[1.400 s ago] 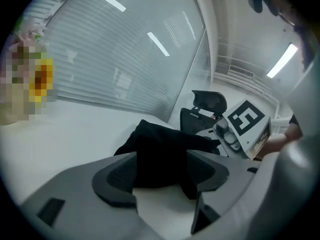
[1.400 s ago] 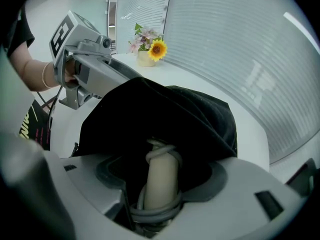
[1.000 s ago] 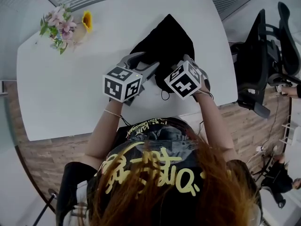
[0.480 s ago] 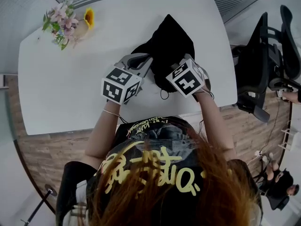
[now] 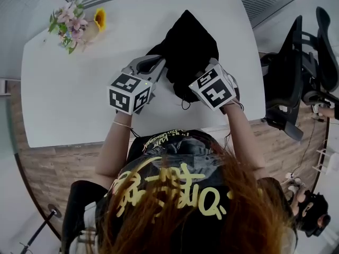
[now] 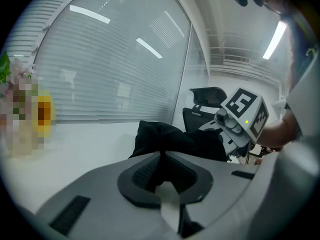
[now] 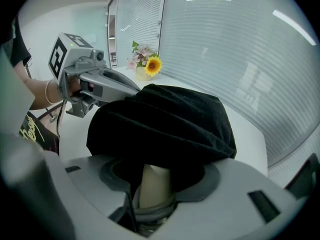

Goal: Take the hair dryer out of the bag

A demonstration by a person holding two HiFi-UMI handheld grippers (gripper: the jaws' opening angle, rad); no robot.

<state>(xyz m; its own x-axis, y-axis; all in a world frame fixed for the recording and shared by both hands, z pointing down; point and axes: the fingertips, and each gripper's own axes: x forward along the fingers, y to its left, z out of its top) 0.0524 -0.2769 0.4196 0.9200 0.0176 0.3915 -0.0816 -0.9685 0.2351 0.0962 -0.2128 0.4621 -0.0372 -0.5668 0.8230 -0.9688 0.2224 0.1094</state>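
On the white table [image 5: 63, 99] lies the black bag [image 5: 188, 46]. At its left edge the left gripper [image 6: 161, 156] has just clamped shut on the cloth, anchoring it. At its near mouth the right gripper [image 7: 159, 173] grips the cream hair dryer [image 7: 155, 186] by its handle, probably for pulling.

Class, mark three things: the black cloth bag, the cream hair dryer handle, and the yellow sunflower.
Black cloth bag [image 5: 188, 41]: head view, middle of its fabric.
Cream cylindrical hair dryer handle [image 7: 154, 184]: right gripper view, middle of its shaft.
Yellow sunflower [image 5: 98, 19]: head view, its bloom.
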